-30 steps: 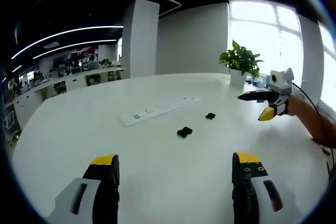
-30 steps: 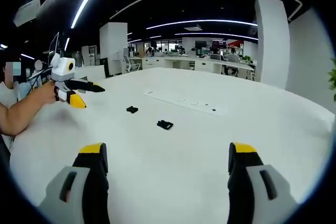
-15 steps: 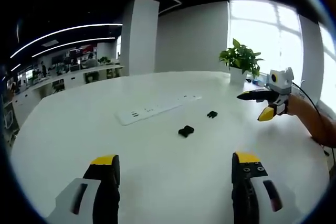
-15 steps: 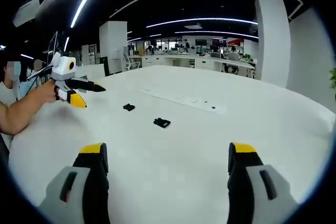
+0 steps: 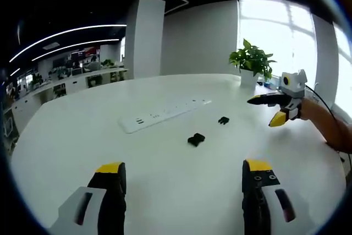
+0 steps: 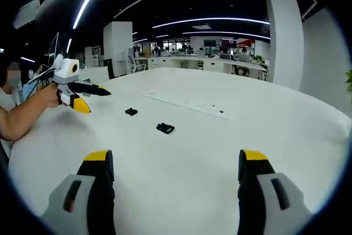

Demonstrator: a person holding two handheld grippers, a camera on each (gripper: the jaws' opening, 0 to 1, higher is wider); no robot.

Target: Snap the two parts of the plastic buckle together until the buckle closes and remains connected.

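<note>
Two black buckle parts lie apart on the white table (image 5: pixel 82 136). In the left gripper view the larger part (image 5: pixel 196 139) is near the middle and the smaller part (image 5: pixel 223 120) lies beyond it to the right. My left gripper (image 5: pixel 184 171) is open and holds nothing, well short of both. My right gripper (image 5: pixel 263 111) hovers open at the right, held by a hand. In the right gripper view the larger part (image 6: pixel 165 129) and the smaller part (image 6: pixel 131 111) lie ahead of my open right gripper (image 6: pixel 176 163). The left gripper (image 6: pixel 94 101) hangs open at the left.
A long white power strip (image 5: pixel 159 115) lies on the table beyond the buckle parts, and shows as the power strip (image 6: pixel 190 104) in the right gripper view. A potted plant (image 5: pixel 253 64) stands at the far table edge. Office desks and a pillar stand behind.
Both views have shifted slightly as the hands drift. The buckle parts lie where they were, and both grippers stay open and empty.
</note>
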